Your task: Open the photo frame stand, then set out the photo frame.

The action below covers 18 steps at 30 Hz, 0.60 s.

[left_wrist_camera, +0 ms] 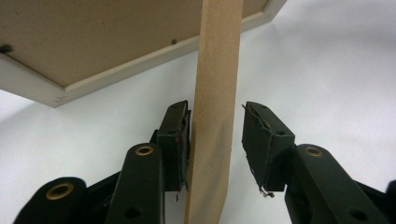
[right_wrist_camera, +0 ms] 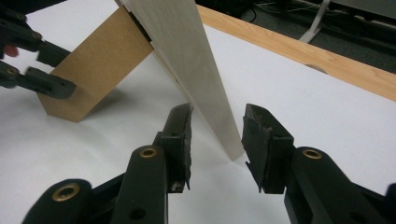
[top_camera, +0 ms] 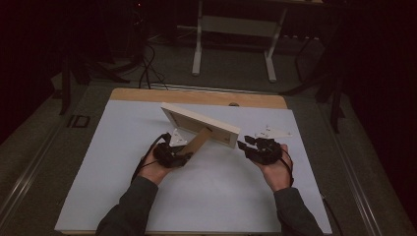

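picture frame [top_camera: 199, 124] tilted up mid-bench [top_camera: 123, 196]; its brown stand [left_wrist_camera: 215, 116] between left gripper [left_wrist_camera: 215, 140] fingers, apart; frame's corner between right gripper [right_wrist_camera: 217, 144] fingers, apart.

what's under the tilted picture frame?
The brown stand leg props the picture frame off the white table, between the left gripper fingers. Below it, bare table and shadow. The frame's front face is hidden.

One picture frame [top_camera: 201, 124], one brown stand flap [top_camera: 197, 141], two claws, left claw [top_camera: 178, 153], right claw [top_camera: 247, 143], one table [top_camera: 123, 167]
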Each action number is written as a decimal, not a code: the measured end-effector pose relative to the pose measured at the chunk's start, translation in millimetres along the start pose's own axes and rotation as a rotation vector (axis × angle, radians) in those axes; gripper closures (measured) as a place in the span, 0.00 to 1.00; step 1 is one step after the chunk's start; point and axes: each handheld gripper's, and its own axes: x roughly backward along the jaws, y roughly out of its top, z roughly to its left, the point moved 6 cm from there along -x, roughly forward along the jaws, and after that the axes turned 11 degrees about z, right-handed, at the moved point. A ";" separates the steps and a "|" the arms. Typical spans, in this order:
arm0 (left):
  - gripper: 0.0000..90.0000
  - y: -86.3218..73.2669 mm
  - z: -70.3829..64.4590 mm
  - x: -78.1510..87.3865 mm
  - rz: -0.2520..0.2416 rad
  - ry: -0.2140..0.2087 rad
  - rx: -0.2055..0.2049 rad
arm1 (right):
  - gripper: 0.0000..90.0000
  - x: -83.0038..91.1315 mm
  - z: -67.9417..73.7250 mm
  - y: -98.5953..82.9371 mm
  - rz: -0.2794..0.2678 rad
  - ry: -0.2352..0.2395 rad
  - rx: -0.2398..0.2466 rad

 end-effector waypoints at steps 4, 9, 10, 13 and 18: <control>0.67 -0.3 1.9 6.1 -0.019 0.000 0.005 | 0.69 -0.3 -2.3 -3.2 0.001 -0.003 -0.007; 0.66 -2.8 6.7 12.1 -0.031 0.015 0.020 | 0.69 -1.8 -6.3 -6.9 0.015 -0.012 -0.015; 0.66 -3.2 6.7 12.8 -0.031 0.028 0.019 | 0.69 -2.3 -7.5 -7.2 0.016 -0.015 -0.016; 0.66 -3.9 6.7 16.0 -0.037 0.022 0.015 | 0.69 -3.9 -11.0 -8.2 0.018 -0.017 -0.030; 0.66 -2.9 11.4 22.9 -0.070 -0.002 0.064 | 0.70 -5.9 -16.3 -10.2 0.025 -0.023 -0.046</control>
